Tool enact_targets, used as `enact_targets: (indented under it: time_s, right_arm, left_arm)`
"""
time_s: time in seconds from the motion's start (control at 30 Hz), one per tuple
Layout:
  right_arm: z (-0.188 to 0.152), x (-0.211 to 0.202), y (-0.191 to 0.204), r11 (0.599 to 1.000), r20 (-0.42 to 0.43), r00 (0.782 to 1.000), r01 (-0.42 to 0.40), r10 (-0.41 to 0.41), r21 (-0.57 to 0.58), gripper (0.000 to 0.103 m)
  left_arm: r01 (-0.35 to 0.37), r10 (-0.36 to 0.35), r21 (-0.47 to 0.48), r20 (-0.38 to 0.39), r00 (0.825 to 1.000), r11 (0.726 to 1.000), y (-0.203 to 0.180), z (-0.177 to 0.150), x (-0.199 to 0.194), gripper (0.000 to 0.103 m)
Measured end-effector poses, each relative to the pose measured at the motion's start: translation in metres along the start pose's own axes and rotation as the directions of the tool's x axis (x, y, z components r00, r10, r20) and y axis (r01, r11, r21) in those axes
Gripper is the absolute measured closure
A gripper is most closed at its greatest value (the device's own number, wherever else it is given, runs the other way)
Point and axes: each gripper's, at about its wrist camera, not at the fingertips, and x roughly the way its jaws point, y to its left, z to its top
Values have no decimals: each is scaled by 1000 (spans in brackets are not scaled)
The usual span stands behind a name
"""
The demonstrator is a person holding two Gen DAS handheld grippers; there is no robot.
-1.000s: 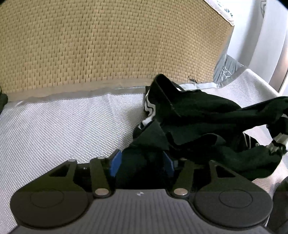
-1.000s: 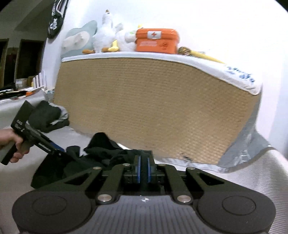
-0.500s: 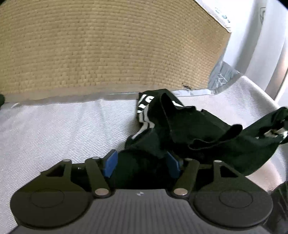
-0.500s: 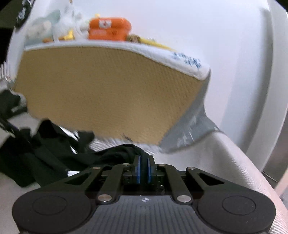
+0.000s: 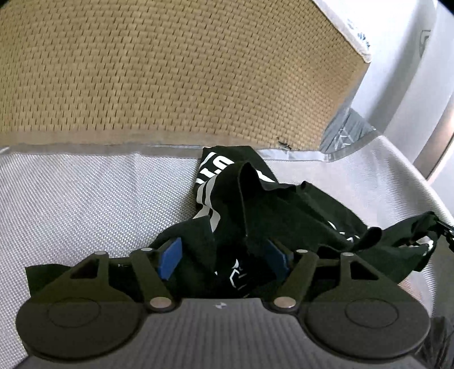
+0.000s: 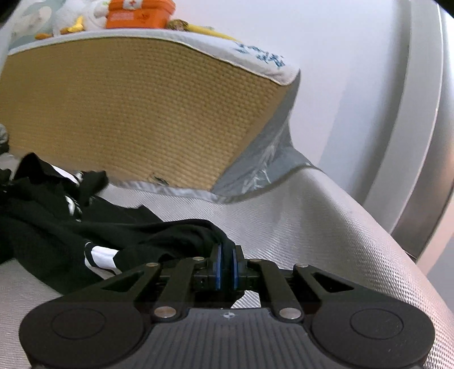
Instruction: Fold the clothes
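Observation:
A crumpled black garment (image 5: pixel 283 210) with white stripes and lettering lies on the silver woven surface (image 5: pixel 71 204). My left gripper (image 5: pixel 224 255) sits low over its near end. Its jaws are opening, with bunched cloth loose between the blue pads (image 5: pixel 170 258). In the right wrist view the same garment (image 6: pixel 56 227) stretches from the left toward my right gripper (image 6: pixel 225 265), which is shut on a black edge of it just above the surface (image 6: pixel 326 227). A white-striped cuff (image 6: pixel 102 255) hangs near the right gripper's left linkage.
An upright tan woven panel (image 5: pixel 170 71) with a grey hem backs the surface. On its top stand an orange first-aid box (image 6: pixel 139 14) and plush toys (image 6: pixel 71 17). A white wall and a grey frame (image 6: pixel 411 142) close off the right side.
The left jaws have spread wider around the cloth. The right gripper has swung right and lower, drawing the garment out; the hand with the other gripper has left its view.

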Motion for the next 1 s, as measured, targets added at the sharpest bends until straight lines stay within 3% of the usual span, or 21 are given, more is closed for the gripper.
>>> enact_targets:
  time_s: [0.37,0.57,0.6,0.63,0.7,0.8,1.0]
  right_arm:
    - [-37,24,-26,990,-118,987,116,-106,84,94]
    - [-51,26,-18,992,-145,986,93,-80,80,94]
    - [-53,24,-16,994,-140,988,77,-66,75,94]
    - [-55,24,-15,995,-145,987,73,-62,72,94]
    - [-59,23,-14,994,-154,987,67,-54,81,94]
    - [-60,20,-13,994,-152,987,66,-52,89,94]
    - [-58,21,-9,995,-133,990,58,-46,85,94]
  left_arm:
    - [-85,85,30,-10,996,996,-5,10,37,30]
    - [-159,159,49,-3,987,986,-12,18,53,32]
    - [-157,158,41,-17,987,987,-11,20,56,41]
    - [-156,157,37,-31,987,987,-10,20,58,57]
    - [-157,159,34,-50,986,987,-7,21,61,71]
    - [-169,170,42,-10,985,985,-5,21,56,91]
    - [-223,220,58,50,974,973,-2,26,45,94]
